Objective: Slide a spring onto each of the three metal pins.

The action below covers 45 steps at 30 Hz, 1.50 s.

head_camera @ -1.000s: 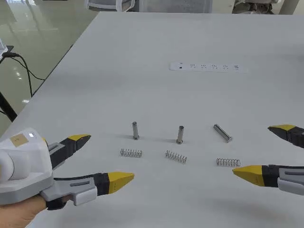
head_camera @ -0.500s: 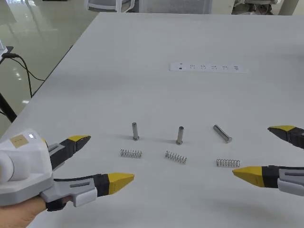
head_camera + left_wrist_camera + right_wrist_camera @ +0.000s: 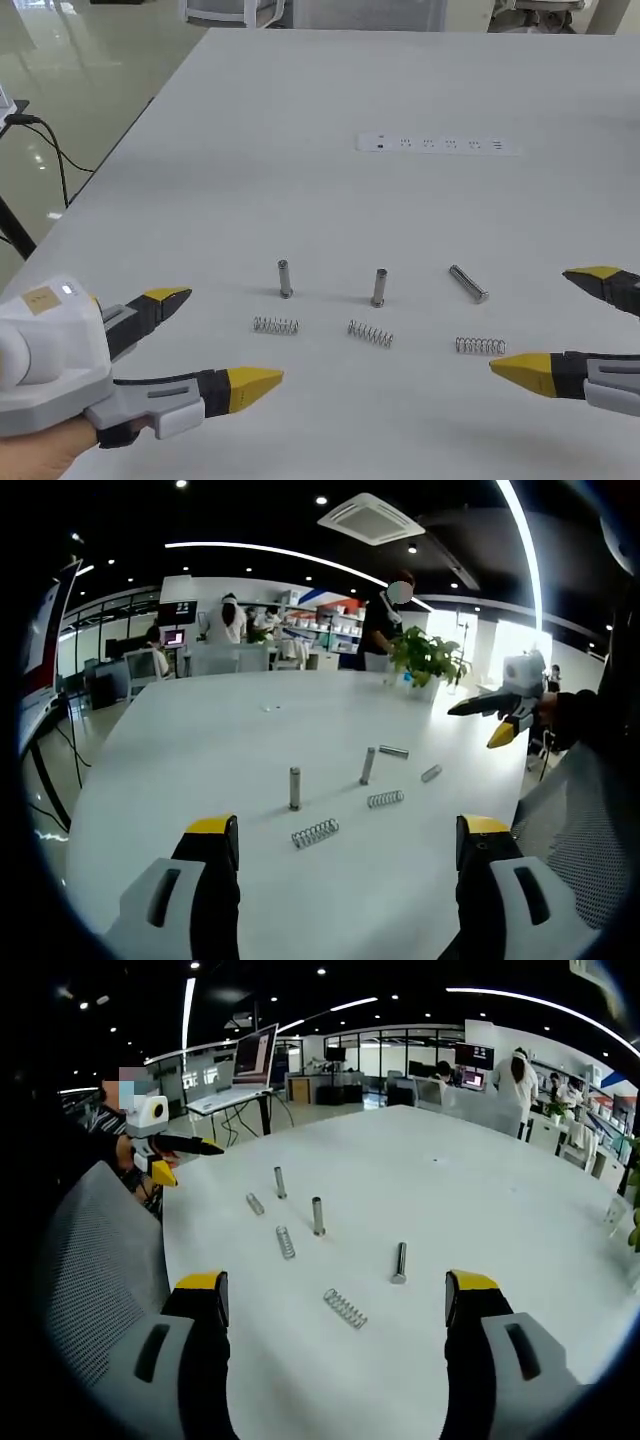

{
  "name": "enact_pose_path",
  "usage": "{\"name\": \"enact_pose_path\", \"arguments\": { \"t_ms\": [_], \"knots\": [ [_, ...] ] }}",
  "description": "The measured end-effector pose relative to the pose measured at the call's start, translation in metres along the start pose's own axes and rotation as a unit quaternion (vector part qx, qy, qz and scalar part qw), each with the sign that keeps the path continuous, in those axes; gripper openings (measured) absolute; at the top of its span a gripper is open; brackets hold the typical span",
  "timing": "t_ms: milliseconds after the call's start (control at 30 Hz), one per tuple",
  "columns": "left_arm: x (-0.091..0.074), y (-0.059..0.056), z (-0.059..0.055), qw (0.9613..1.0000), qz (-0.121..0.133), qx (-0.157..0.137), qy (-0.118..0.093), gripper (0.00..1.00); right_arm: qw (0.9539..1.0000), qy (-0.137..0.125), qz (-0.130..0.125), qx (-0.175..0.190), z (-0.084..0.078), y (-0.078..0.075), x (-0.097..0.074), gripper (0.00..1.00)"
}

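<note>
Hovering low over the white table (image 3: 300, 180), both grippers come in empty. In the head view the left gripper (image 3: 232, 334) sits at 8 o'clock with its jaws spread wide and nothing between the yellow tips. The right gripper (image 3: 530, 320) at 4 o'clock is just as wide, with nothing held.

Between them runs a tidy row. The left pin (image 3: 285, 278) stands upright, and so does the middle pin (image 3: 379, 286). The right pin (image 3: 468, 283) lies flat, slanting from 11 to 5 o'clock.

Each pin has a spring lying loose on the tabletop just at its 6 o'clock side: the left spring (image 3: 276, 325), the middle spring (image 3: 370, 333) and the right spring (image 3: 480, 346). None is on a pin. The right spring lies near the right gripper's lower tip but apart from it.

Bare table separates each gripper from the row. More bare surface runs toward 12 o'clock, broken by a white power strip (image 3: 437, 144) at 1 o'clock, well apart from the pins. The table's left edge slants from 12 down to 9 o'clock, well clear of the left pin, with shiny floor (image 3: 80, 60) and a black cable (image 3: 50, 150) beyond it.
</note>
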<state>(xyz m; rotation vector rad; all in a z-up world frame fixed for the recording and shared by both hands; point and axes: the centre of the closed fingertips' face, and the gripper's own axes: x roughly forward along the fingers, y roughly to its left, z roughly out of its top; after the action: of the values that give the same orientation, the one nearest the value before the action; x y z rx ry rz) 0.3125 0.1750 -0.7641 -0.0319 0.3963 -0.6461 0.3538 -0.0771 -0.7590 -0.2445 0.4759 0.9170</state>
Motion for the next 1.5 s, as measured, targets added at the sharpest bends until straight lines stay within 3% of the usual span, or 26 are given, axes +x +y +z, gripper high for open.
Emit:
{"name": "enact_pose_path", "arguments": {
  "t_ms": [867, 1500],
  "knots": [
    [0.001, 0.001, 0.0, 1.0, 0.002, 0.0, -0.001, 0.89, 1.0, 0.001, -0.002, 0.0, 0.0, -0.004, 0.002, 0.9],
    [0.0, 0.0, 0.0, 1.0, 0.002, 0.0, -0.003, 0.89, 0.9995, 0.023, 0.001, -0.02, 0.02, -0.031, 0.042, 0.85]
  ]
}}
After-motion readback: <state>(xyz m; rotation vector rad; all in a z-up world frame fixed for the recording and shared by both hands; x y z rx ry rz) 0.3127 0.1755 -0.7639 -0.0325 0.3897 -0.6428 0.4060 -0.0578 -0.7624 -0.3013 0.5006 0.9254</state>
